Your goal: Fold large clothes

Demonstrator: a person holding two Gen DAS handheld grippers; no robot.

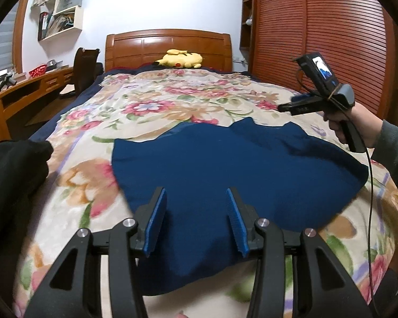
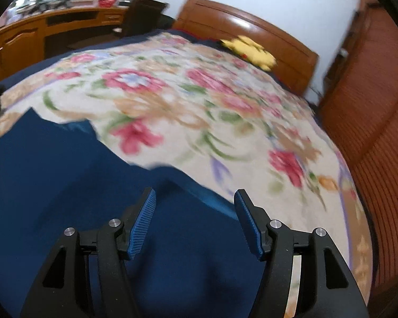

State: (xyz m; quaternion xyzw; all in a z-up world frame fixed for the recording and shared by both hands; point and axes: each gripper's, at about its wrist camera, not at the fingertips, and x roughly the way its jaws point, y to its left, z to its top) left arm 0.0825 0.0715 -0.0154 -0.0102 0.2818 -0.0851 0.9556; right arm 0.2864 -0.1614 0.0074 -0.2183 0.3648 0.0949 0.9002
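A dark blue garment (image 1: 225, 169) lies spread flat on the floral bedspread (image 1: 151, 98). My left gripper (image 1: 196, 196) is open and empty, hovering over the garment's near edge. My right gripper (image 2: 195, 196) is open and empty, above the garment's right part (image 2: 66, 185) near its far edge. The right gripper also shows in the left wrist view (image 1: 281, 107), held in a hand above the garment's far right corner. The right wrist view is blurred.
A yellow plush toy (image 1: 179, 58) lies by the wooden headboard (image 1: 167, 45). A dark garment (image 1: 10, 175) lies at the bed's left edge. A wooden desk (image 1: 21, 92) and chair (image 1: 83, 69) stand left. A slatted wardrobe (image 1: 326, 39) stands right.
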